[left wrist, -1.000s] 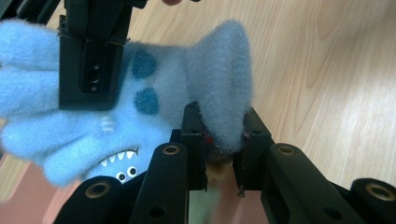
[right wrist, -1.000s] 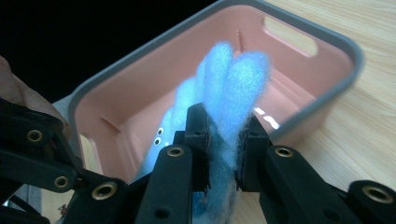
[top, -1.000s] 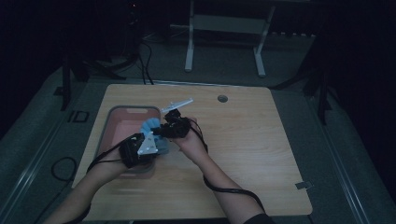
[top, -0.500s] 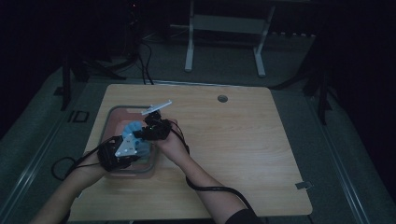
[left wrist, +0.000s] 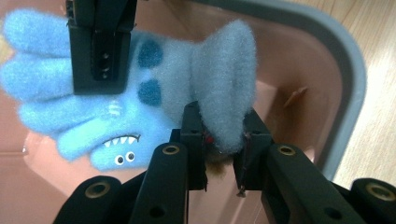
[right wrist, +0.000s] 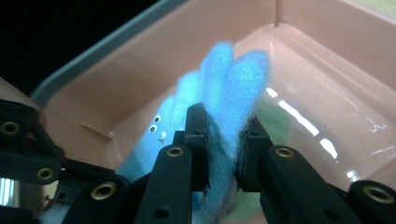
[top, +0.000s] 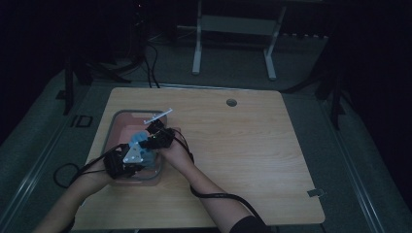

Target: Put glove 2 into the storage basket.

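A fuzzy blue glove (left wrist: 154,93) with a small monster face and dark spots hangs stretched between both grippers, low inside a pink bin (left wrist: 345,60) with a grey rim. My left gripper (left wrist: 223,122) is shut on the glove's paler cuff. My right gripper (right wrist: 223,122) is shut on the glove's blue fingers (right wrist: 229,74); it also appears in the left gripper view (left wrist: 100,60), clamped on the fingers. In the high view the left gripper (top: 126,162) is at the bin's near end and the right gripper (top: 155,138) at its right side, with the glove (top: 140,140) between them.
The bin (top: 119,119) stands at the left of a wooden table (top: 252,155). A thin white object (top: 158,115) lies at the bin's far rim. Something green (right wrist: 275,122) lies on the bin's floor. The table has a round hole (top: 231,102) at the back. Cables trail off the near edge.
Both hands have moved left and down with the glove, from over the bin's right edge to low inside the bin. Both grips on the glove are unchanged.
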